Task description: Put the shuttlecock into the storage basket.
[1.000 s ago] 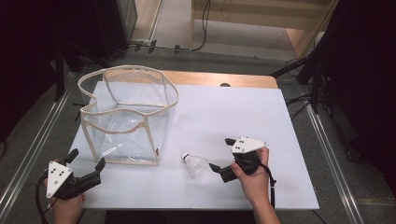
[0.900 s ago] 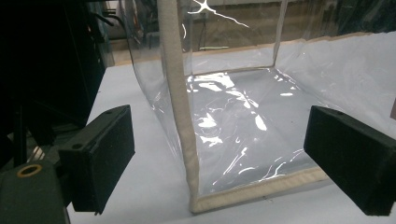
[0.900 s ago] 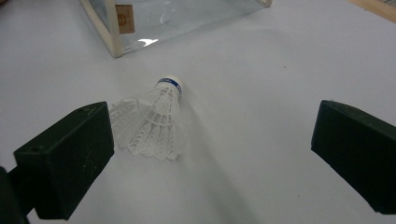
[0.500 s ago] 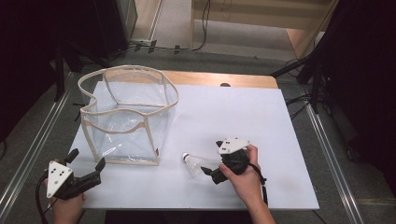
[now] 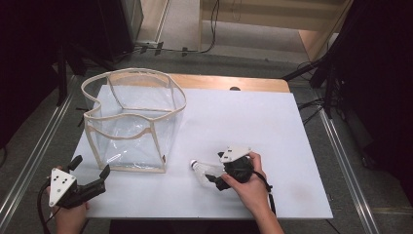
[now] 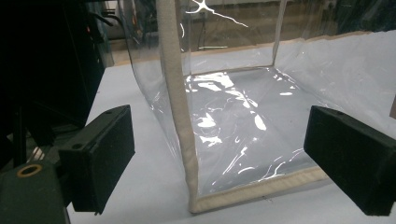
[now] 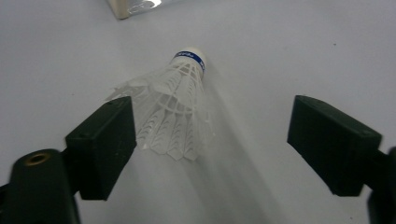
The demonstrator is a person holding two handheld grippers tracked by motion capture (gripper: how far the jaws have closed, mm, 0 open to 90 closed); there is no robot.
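Note:
A white feathered shuttlecock (image 5: 198, 168) with a blue band lies on its side on the white table (image 5: 253, 122). My right gripper (image 5: 214, 170) sits low over it. In the right gripper view the shuttlecock (image 7: 175, 112) lies between the jaws of my right gripper (image 7: 215, 140), which have just been closing. The skirt sits against the left jaw and well clear of the right one. My left gripper (image 5: 90, 168) is open at the table's front left corner. A clear plastic bag (image 5: 146, 73) with beige trim stands just beyond it.
In the left gripper view the bag's beige corner seam (image 6: 175, 93) stands straight ahead between the open jaws of my left gripper (image 6: 219, 158). A wooden strip (image 5: 229, 83) runs along the table's far edge. Metal rails (image 5: 341, 146) flank both sides.
My right gripper has moved left and down to the shuttlecock, and its jaws now straddle the skirt. The left gripper has stayed in place.

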